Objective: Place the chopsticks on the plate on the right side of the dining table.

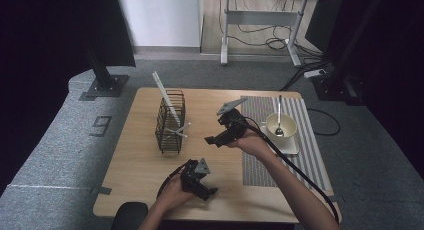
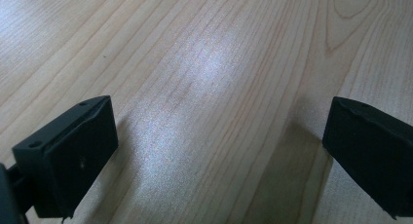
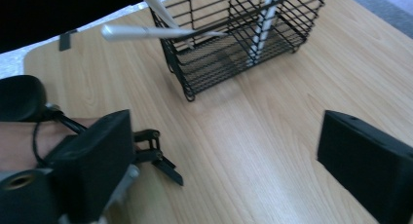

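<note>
A black wire basket (image 1: pixel 170 123) stands left of the table's middle, with white utensils (image 1: pixel 166 97) leaning in it and one poking out through its side (image 1: pixel 184 129). My right gripper (image 1: pixel 212 139) hovers just right of the basket, pointing left, open with nothing between its jaws. In the right gripper view (image 3: pixel 229 165) the basket (image 3: pixel 234 44) lies ahead, a white handle (image 3: pixel 146 32) jutting from it. My left gripper (image 1: pixel 210 192) rests low near the front edge, open; the left gripper view (image 2: pixel 219 151) has bare wood between the jaws.
A white cup with a spoon (image 1: pixel 280 125) sits on a saucer on a striped placemat (image 1: pixel 310 140) at the right. A dark round object (image 1: pixel 129 214) lies at the table's front edge. Bare wood (image 1: pixel 135 165) lies in front of the basket.
</note>
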Available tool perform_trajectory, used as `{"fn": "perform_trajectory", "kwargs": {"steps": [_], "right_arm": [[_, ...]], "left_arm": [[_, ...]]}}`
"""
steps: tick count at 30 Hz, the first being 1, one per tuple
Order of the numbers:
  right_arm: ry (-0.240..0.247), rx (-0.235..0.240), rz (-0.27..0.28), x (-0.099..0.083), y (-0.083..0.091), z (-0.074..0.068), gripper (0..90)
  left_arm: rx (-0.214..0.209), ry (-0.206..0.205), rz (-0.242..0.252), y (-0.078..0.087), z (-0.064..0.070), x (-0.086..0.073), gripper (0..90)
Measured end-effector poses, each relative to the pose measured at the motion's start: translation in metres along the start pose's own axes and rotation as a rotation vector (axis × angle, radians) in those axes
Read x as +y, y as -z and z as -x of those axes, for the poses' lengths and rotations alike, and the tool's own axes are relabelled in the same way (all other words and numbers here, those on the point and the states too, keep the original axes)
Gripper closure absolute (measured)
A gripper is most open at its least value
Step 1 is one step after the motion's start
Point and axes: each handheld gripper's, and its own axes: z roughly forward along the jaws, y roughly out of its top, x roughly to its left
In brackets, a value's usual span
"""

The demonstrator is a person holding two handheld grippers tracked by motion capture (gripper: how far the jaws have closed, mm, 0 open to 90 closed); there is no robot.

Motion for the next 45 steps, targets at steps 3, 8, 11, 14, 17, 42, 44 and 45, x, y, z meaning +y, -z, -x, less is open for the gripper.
{"fn": "perform_trajectory", "kwargs": {"steps": [3, 8, 11, 14, 17, 42, 44, 45], "right_arm": [[0.02, 0.015, 0.004, 0.009, -0.002, -0.002, 10.1], [0.032, 0.051, 0.025, 0.025, -0.005, -0.007, 10.9], [0.028, 0.069, 0.034, 0.031, -0.007, -0.008, 11.1], [0.039, 0.074, 0.032, 0.043, -0.01, -0.011, 14.3], [0.048, 0.068, 0.026, 0.051, -0.013, -0.014, 17.7], [0.182, 0.018, -0.025, 0.067, -0.034, -0.04, 74.0], [0.183, 0.01, -0.025, 0.067, -0.034, -0.04, 76.5], [0.18, 0.011, -0.026, 0.067, -0.033, -0.04, 77.8]], "left_arm": [[-0.001, 0.003, 0.001, 0.0, 0.0, 0.0, 0.0], [-0.001, 0.003, 0.001, 0.0, 0.0, 0.0, 0.0], [-0.001, -0.001, -0.001, 0.0, 0.0, 0.0, 0.0], [-0.001, 0.002, 0.005, 0.0, 0.0, 0.0, 0.0], [0.002, 0.004, 0.005, 0.0, 0.0, 0.0, 0.0], [0.004, 0.002, 0.001, 0.0, 0.001, 0.0, 0.0], [0.005, 0.002, 0.001, 0.0, 0.0, 0.0, 0.0], [0.004, 0.002, 0.001, 0.0, 0.0, 0.0, 0.0]]}}
